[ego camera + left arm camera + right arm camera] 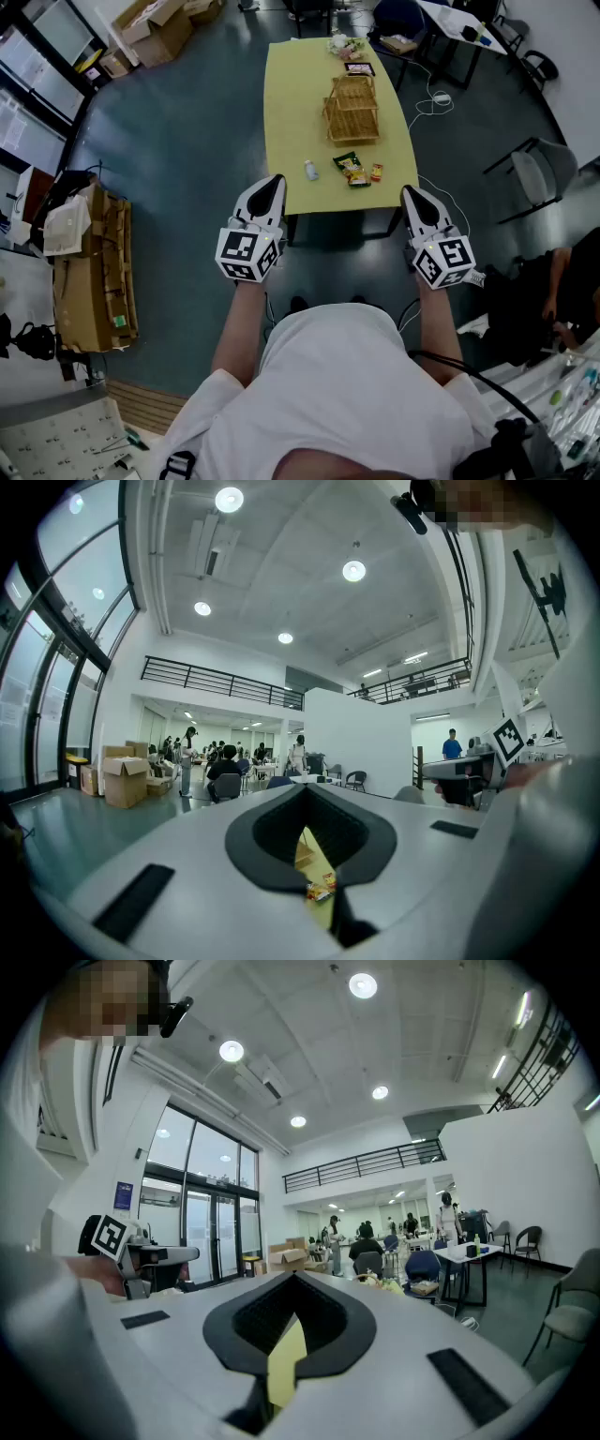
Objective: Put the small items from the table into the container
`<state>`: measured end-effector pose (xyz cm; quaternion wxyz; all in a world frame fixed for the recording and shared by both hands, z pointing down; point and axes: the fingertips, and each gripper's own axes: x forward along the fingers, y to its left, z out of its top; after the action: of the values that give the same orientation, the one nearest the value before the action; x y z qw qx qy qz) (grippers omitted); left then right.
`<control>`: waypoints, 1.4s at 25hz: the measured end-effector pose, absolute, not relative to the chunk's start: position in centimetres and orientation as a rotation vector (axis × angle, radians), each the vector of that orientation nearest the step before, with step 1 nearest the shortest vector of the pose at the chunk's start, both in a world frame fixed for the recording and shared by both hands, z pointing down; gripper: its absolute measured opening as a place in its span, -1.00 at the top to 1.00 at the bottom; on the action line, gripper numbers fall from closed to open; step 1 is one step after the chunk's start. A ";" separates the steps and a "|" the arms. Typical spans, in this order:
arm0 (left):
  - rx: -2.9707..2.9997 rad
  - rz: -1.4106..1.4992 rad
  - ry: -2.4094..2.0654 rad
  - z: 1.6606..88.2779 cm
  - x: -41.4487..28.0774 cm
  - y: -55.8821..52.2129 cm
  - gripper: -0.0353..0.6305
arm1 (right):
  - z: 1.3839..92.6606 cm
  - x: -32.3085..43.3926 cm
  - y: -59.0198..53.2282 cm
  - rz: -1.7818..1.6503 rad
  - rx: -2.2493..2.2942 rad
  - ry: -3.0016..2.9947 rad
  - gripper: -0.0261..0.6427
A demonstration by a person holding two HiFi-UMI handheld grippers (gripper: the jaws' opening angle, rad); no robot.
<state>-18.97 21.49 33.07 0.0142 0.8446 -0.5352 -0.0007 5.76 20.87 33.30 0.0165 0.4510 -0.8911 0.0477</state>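
In the head view a yellow table (291, 112) stands ahead, with a wicker basket (352, 108) on its middle. Near the table's front edge lie a small white bottle (310, 170), a green and yellow snack packet (351, 168) and a little red packet (376, 172). More small items (346, 45) and a dark packet (359, 68) lie at the far end. My left gripper (274, 182) and right gripper (412, 193) are held level just short of the front edge, both shut and empty. Through the left gripper's (314, 855) shut jaws I glimpse the packets (320, 890); the right gripper (286, 1335) shows only yellow tabletop.
Stacked cardboard (94, 272) stands on the floor at the left, and boxes (155, 26) at the back left. A grey chair (542, 173) is to the table's right, with cables (436, 98) on the floor. People sit and stand far back in the hall.
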 end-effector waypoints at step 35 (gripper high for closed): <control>2.544 0.092 -1.675 36.8 -12.0 21.1 0.87 | 36.9 13.7 20.4 0.288 1.334 -2.790 0.88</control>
<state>-12.01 21.12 36.83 0.0472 0.8339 -0.5490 0.0303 13.67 20.38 36.90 0.0178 0.4294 -0.8981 0.0928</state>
